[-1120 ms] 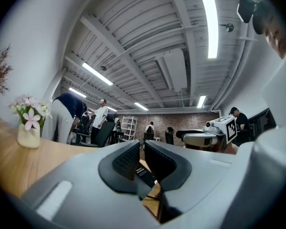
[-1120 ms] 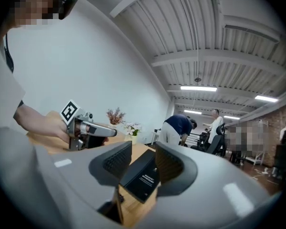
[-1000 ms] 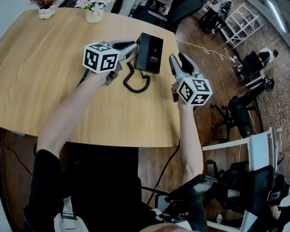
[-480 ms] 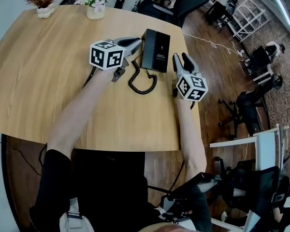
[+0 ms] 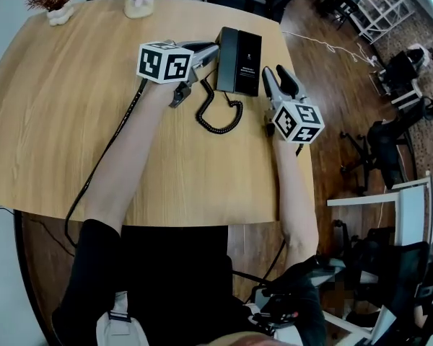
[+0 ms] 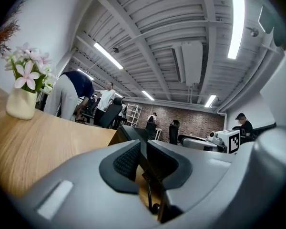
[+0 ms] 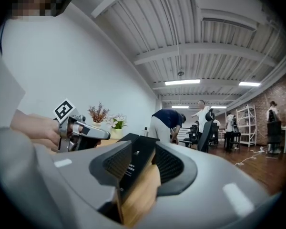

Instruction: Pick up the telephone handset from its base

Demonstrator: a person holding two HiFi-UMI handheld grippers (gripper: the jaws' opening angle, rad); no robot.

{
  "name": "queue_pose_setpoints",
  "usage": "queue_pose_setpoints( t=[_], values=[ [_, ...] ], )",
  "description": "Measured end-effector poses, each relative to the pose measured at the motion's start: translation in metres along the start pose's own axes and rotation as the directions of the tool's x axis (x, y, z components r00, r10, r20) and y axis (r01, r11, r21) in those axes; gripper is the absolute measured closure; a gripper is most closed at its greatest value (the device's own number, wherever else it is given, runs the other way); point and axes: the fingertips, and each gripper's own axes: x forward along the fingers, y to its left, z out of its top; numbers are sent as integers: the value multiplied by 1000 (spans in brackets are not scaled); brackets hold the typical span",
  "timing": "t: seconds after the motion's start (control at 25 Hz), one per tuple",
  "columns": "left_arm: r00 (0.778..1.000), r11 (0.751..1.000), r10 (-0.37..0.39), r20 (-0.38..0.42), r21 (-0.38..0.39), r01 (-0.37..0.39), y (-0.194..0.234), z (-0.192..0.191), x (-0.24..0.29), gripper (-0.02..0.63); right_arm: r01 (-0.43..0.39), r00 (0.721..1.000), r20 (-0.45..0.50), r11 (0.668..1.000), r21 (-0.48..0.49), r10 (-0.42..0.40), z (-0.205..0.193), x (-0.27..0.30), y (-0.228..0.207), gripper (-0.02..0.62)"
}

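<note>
Telephone handset (image 5: 226,51) sat on its base (image 5: 249,52) at the far right of the wooden table (image 5: 72,135), with the coiled cord (image 5: 220,114) in front and a flower pot (image 5: 138,4) at the far edge. Left gripper (image 5: 211,52) was at the handset's side, jaws just opening to a narrow slit, nothing pinched; right gripper (image 5: 273,80) was wide and empty beside the base. Open office behind: wood floor (image 5: 332,71), office chairs (image 5: 379,157), strip lights (image 6: 237,23).

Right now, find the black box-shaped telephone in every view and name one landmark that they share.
Head view: the black box-shaped telephone lies top centre, on the far part of the wooden table.
Left gripper view: its dark edge shows low, just left of centre.
Right gripper view: its printed black face shows low centre.
Shared landmark: the cream vase of pink flowers.
</note>
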Motion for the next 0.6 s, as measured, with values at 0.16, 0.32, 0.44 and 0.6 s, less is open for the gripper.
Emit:
queue_pose_setpoints(
  t=[0.16, 0.32, 0.44, 0.6],
  values=[
    [999, 997, 20, -38, 75, -17, 2, -2, 4, 540, 5, 1000, -8, 1000, 6, -5, -3, -1, -2, 442],
    [999, 998, -2, -50, 58, 5, -3, -3, 2, 535, 4, 1000, -21, 1000, 16, -4, -3, -7, -3, 442],
    [999, 1000, 15, -38, 28, -14, 10, -2, -5, 534, -15, 999, -40, 1000, 18, 16, -9, 1, -1, 446],
    [1000, 1000, 12, 6, -21, -12, 19, 9, -17, 534, -50, 998, -22, 999, 2, 50, -3, 12, 13, 446]
  ],
)
